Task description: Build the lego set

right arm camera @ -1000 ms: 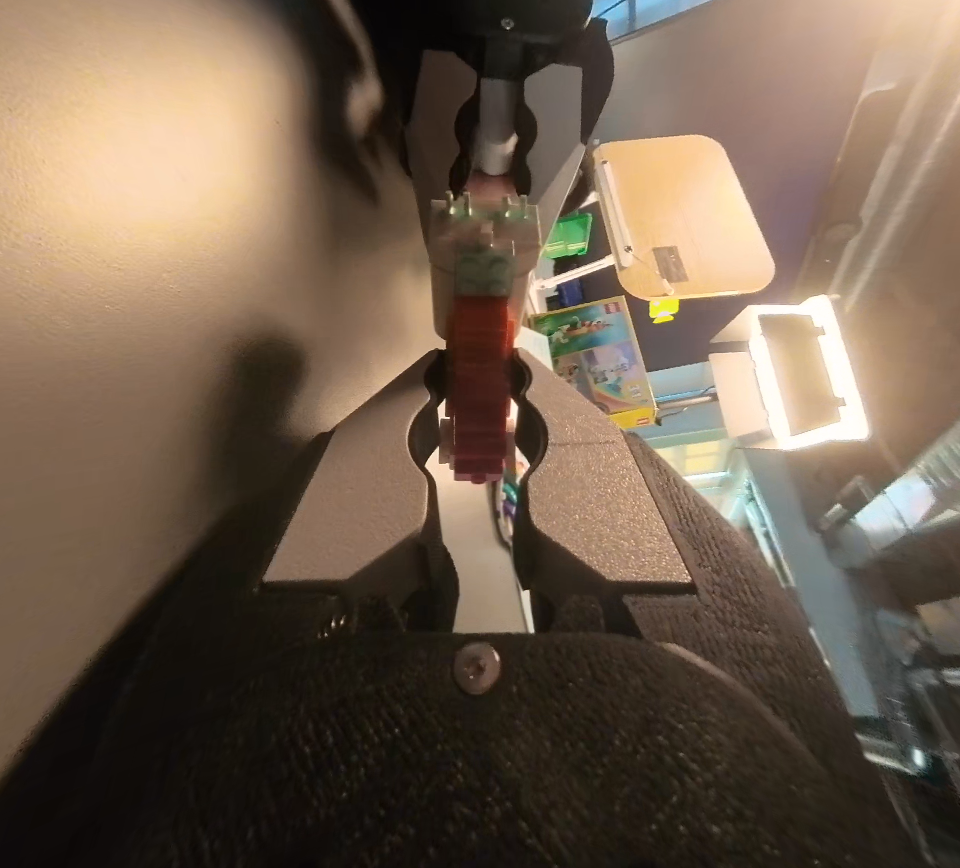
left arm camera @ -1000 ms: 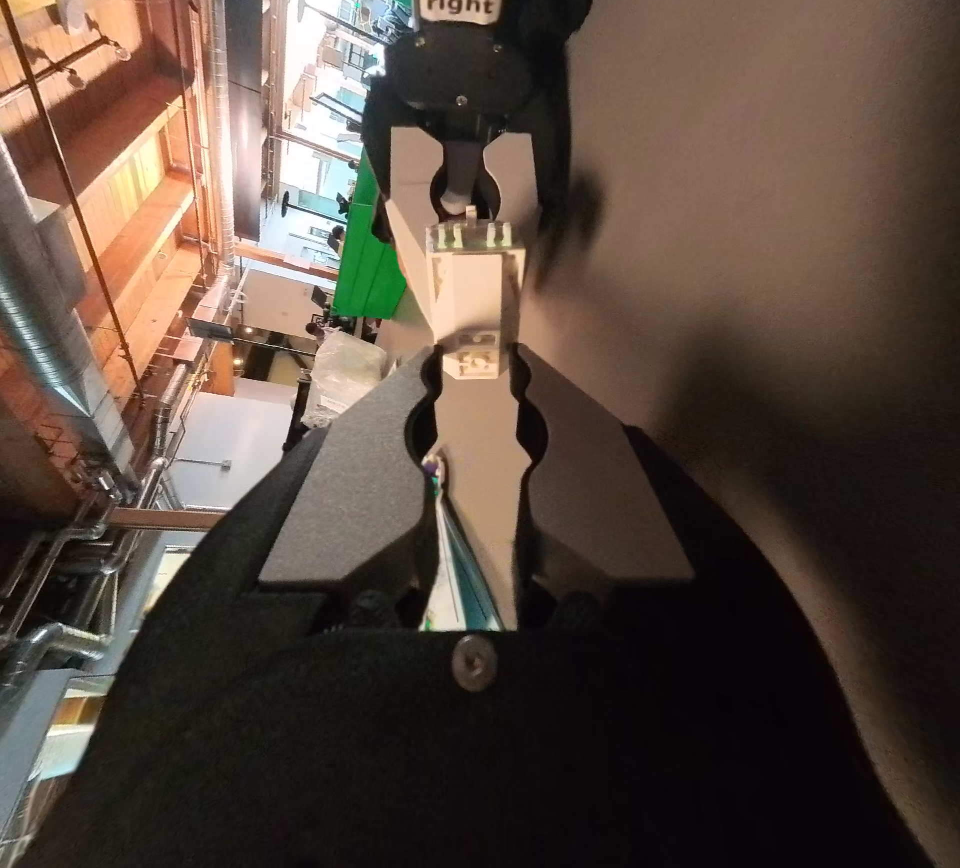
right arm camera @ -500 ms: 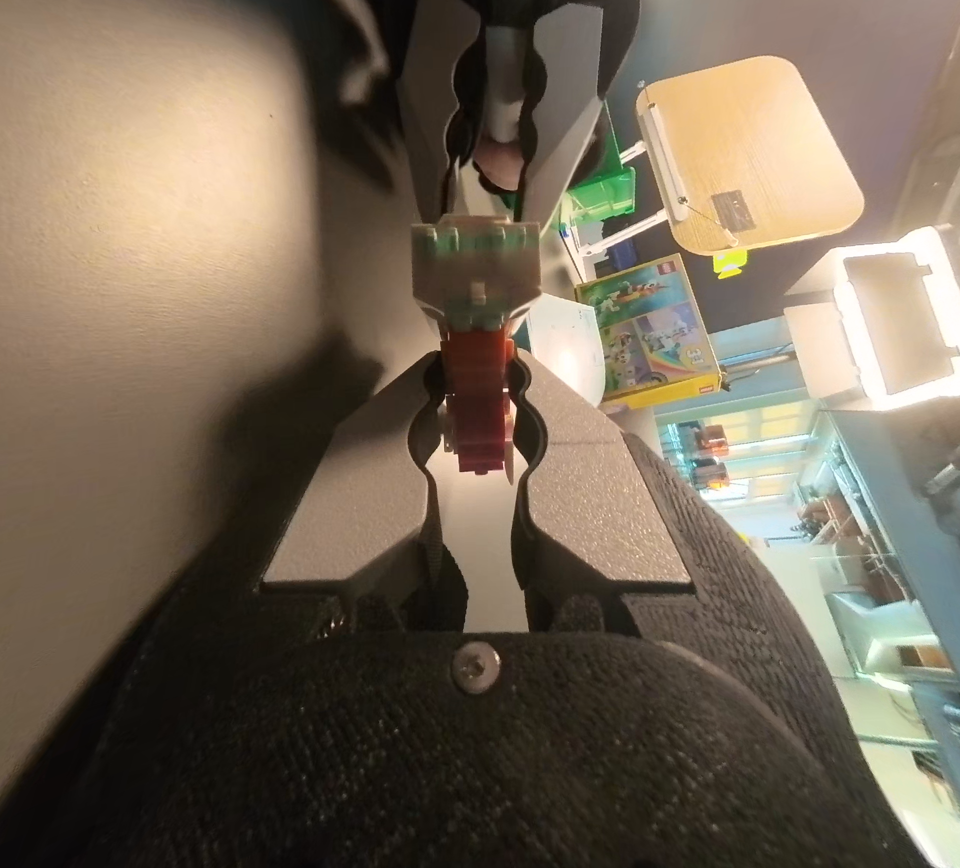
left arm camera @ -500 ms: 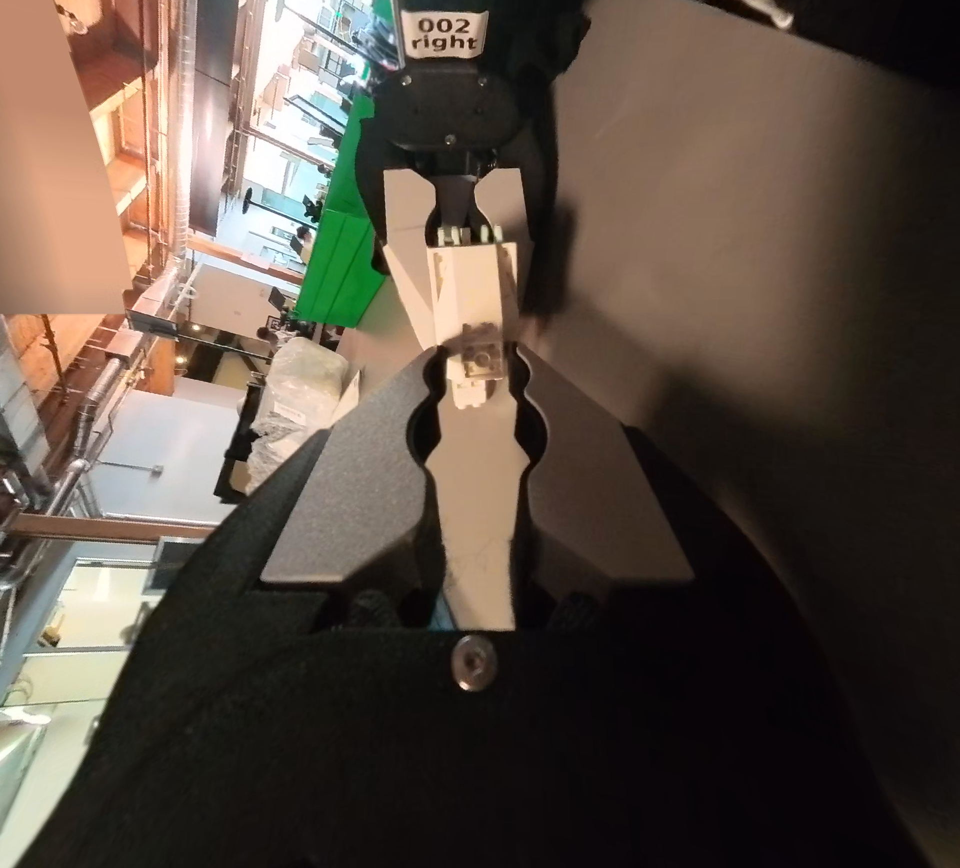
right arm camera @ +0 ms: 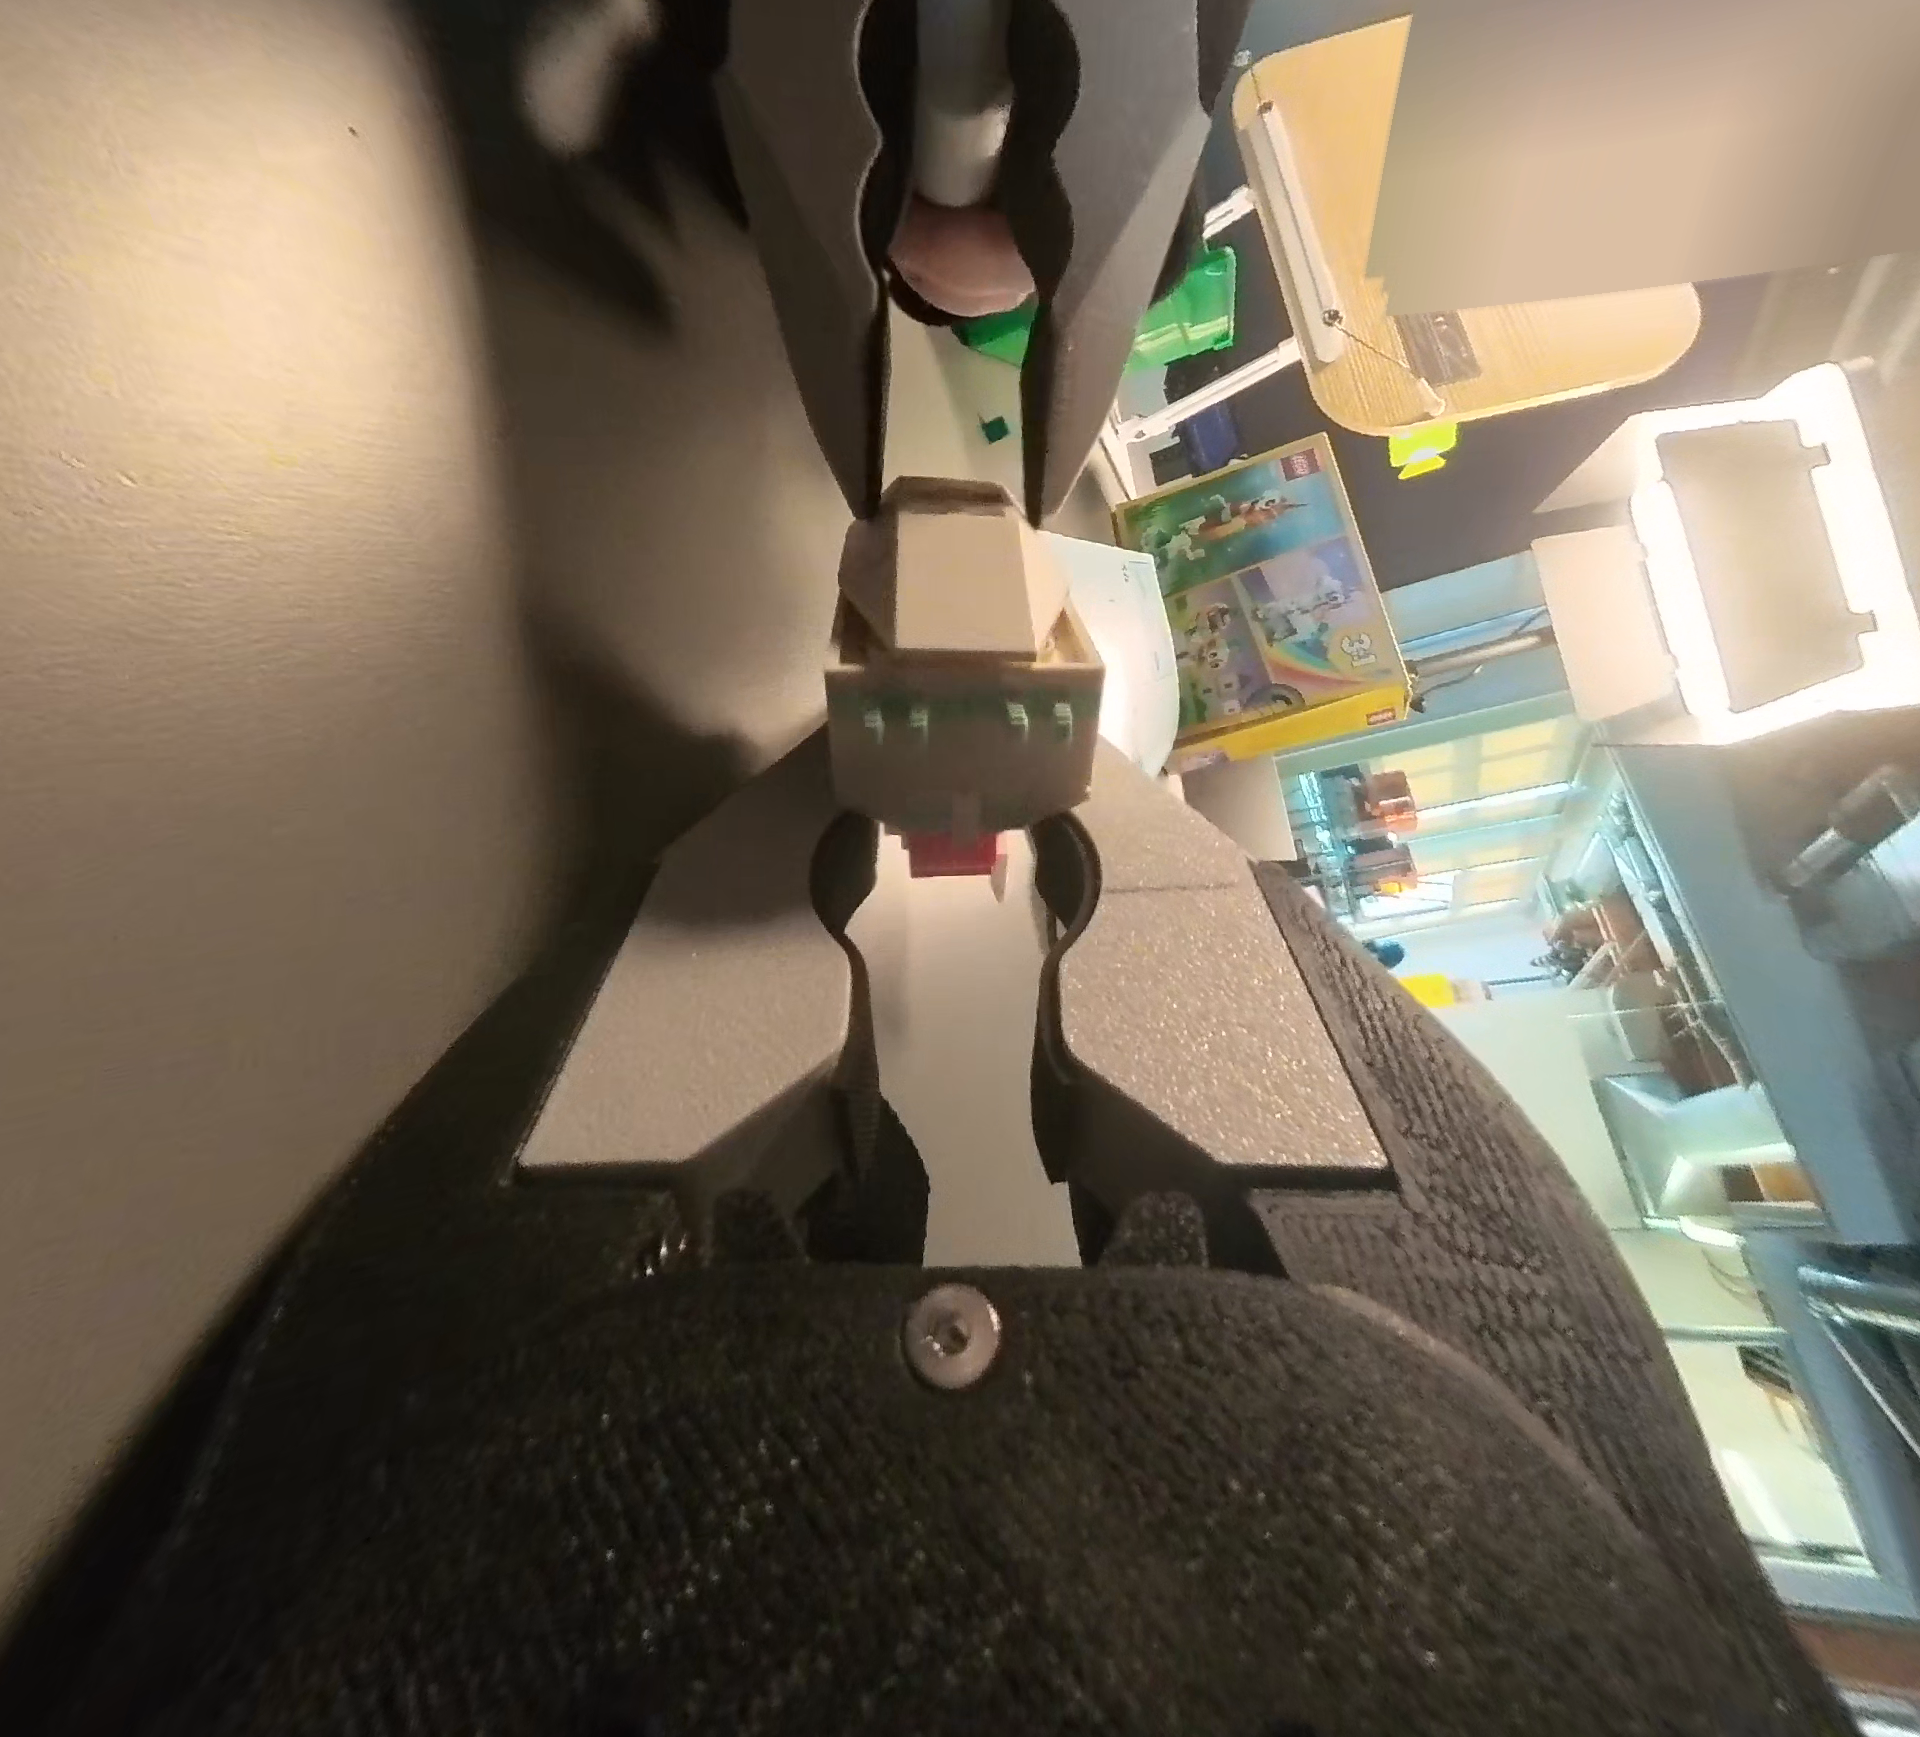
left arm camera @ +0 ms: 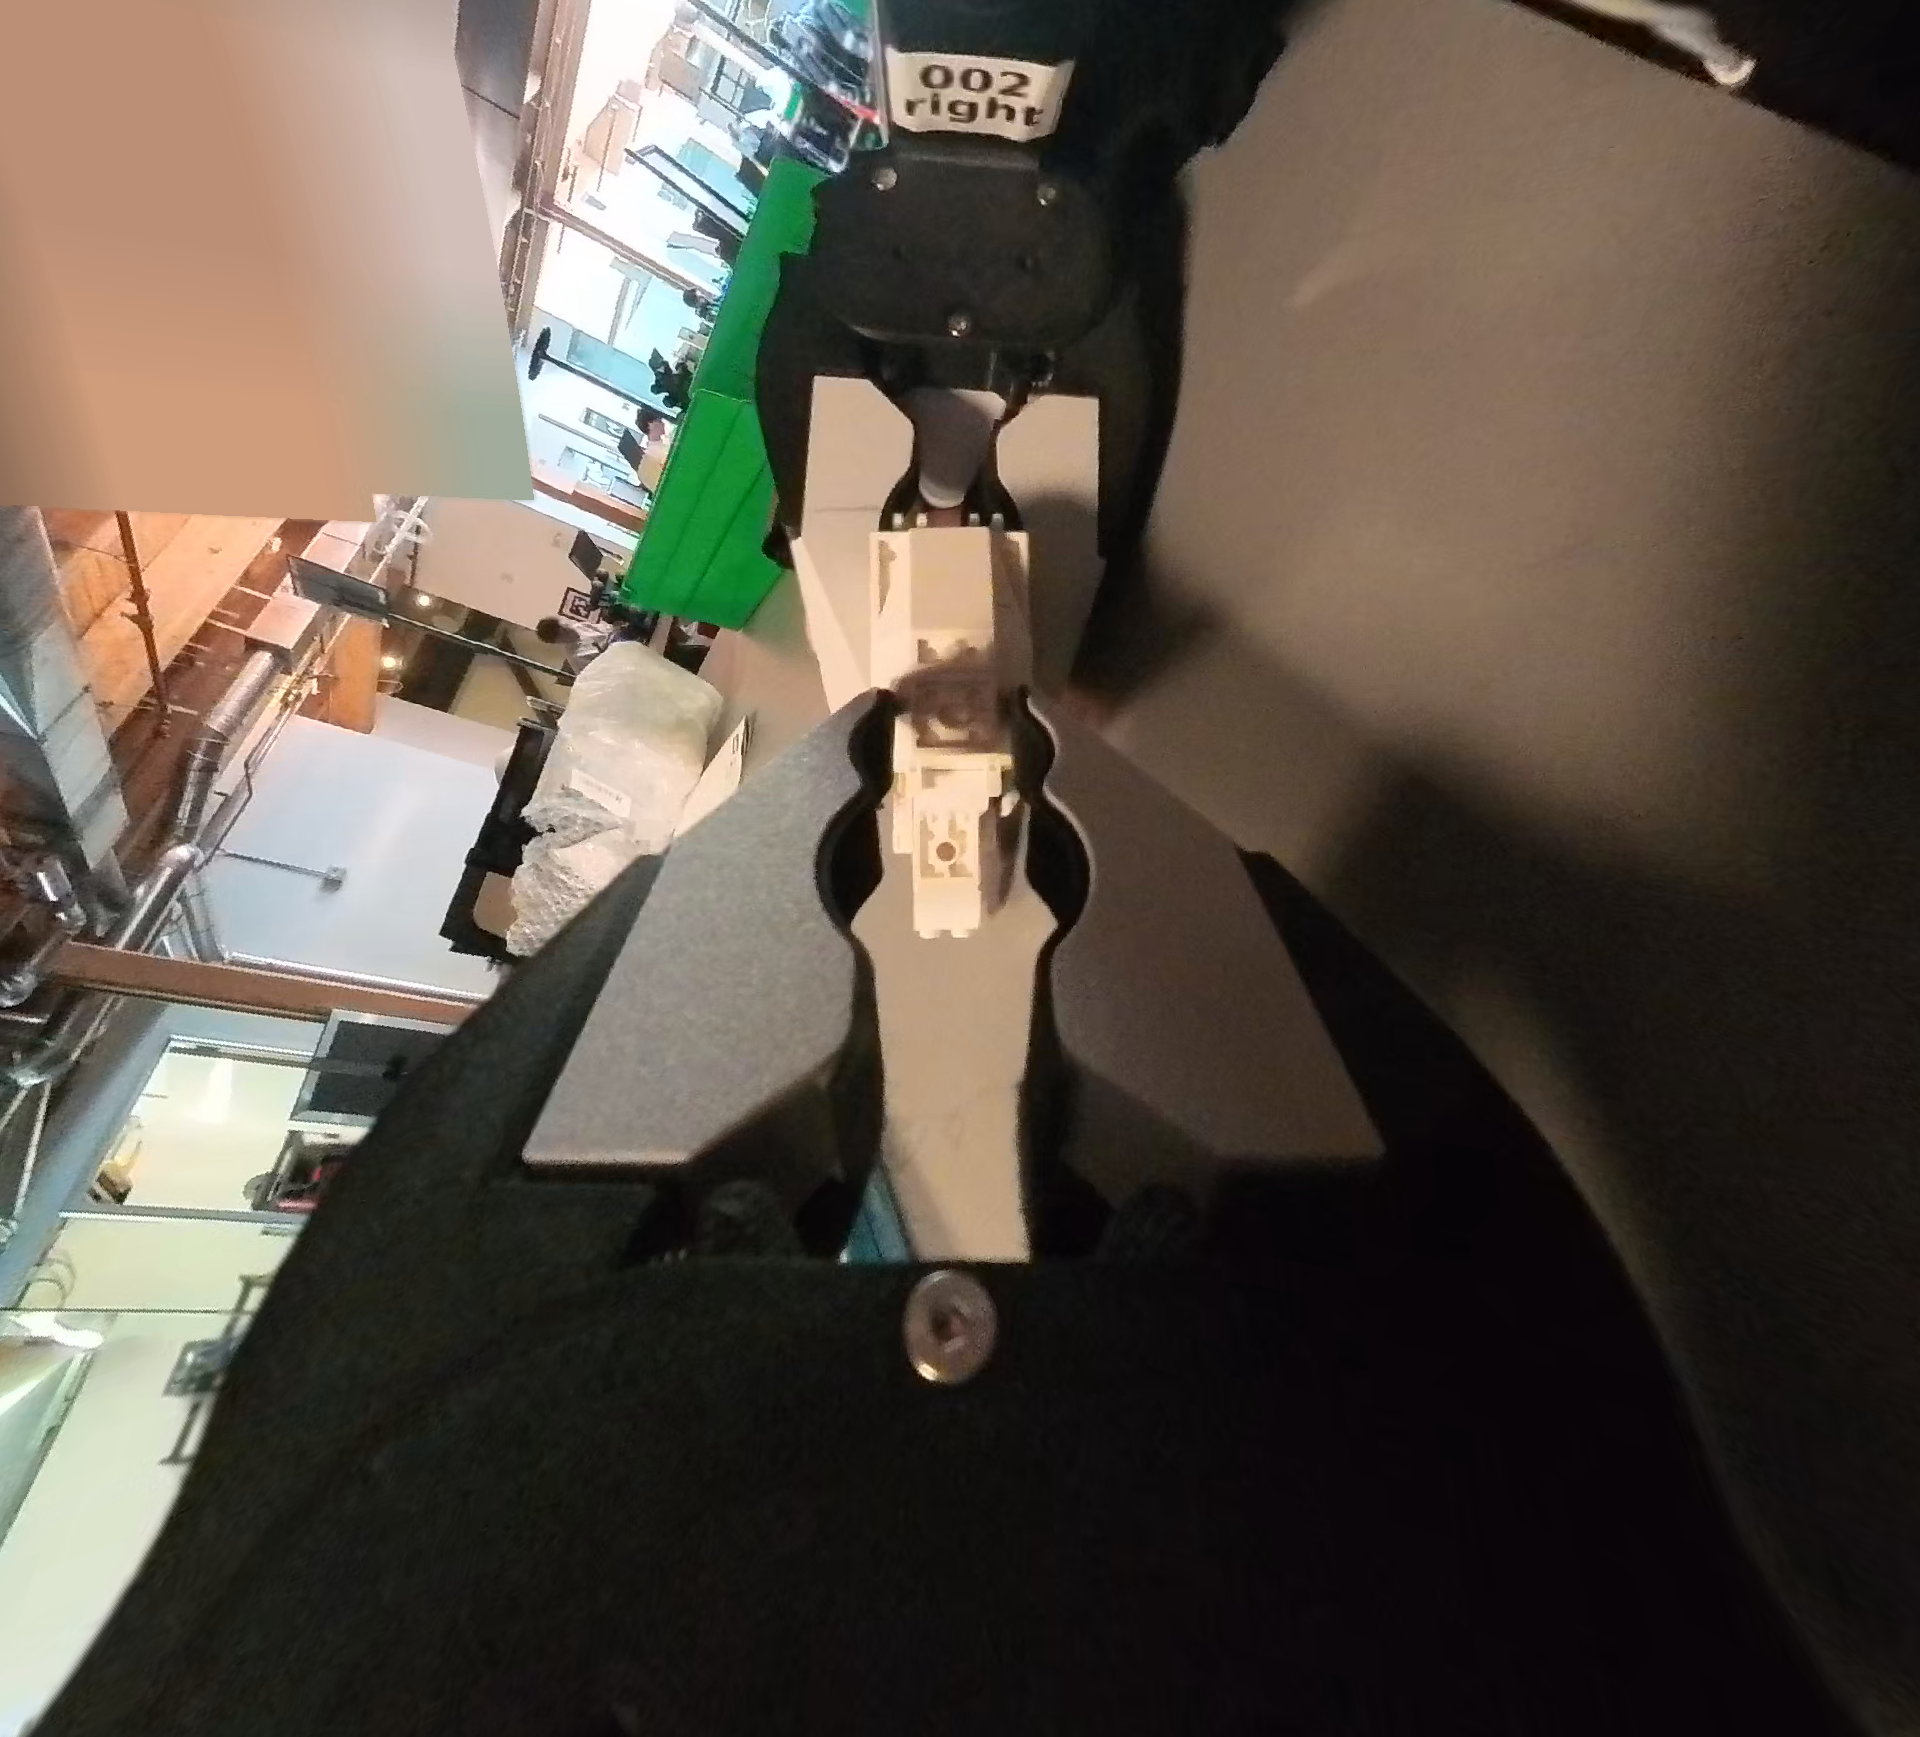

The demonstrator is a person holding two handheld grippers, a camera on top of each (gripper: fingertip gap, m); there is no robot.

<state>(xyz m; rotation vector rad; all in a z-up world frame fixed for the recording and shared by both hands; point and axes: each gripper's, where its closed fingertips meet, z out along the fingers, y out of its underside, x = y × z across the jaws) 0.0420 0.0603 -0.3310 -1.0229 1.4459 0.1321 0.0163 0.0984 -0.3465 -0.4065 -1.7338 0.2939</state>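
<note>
I hold the lego assembly (left arm camera: pixel 951 648) in mid-air above the desk (left arm camera: pixel 1558 544), my left gripper (left arm camera: pixel 951 814) pinching its white end, my right gripper (right arm camera: pixel 956 840) pinching its red end. Step in hand, as I judge: seating the sections together. Next: steady, aligned pressure along the axis.

The lego assembly (left arm camera: pixel 951 752) hangs between two opposed tools: the left hand-held gripper (left arm camera: pixel 951 731) clasps its near end from 6 o'clock, and the right hand-held gripper (left arm camera: pixel 951 534) meets its far end from 12 o'clock. Seen from the other side, the lego assembly (right arm camera: pixel 961 700) sits at centre, the right hand-held gripper (right arm camera: pixel 961 814) below it at 6 o'clock and the left hand-held gripper (right arm camera: pixel 951 498) above at 12 o'clock. A boxed set (right arm camera: pixel 1262 607) stands at 3 o'clock on the table (right arm camera: pixel 260 440), behind the assembly.
</note>
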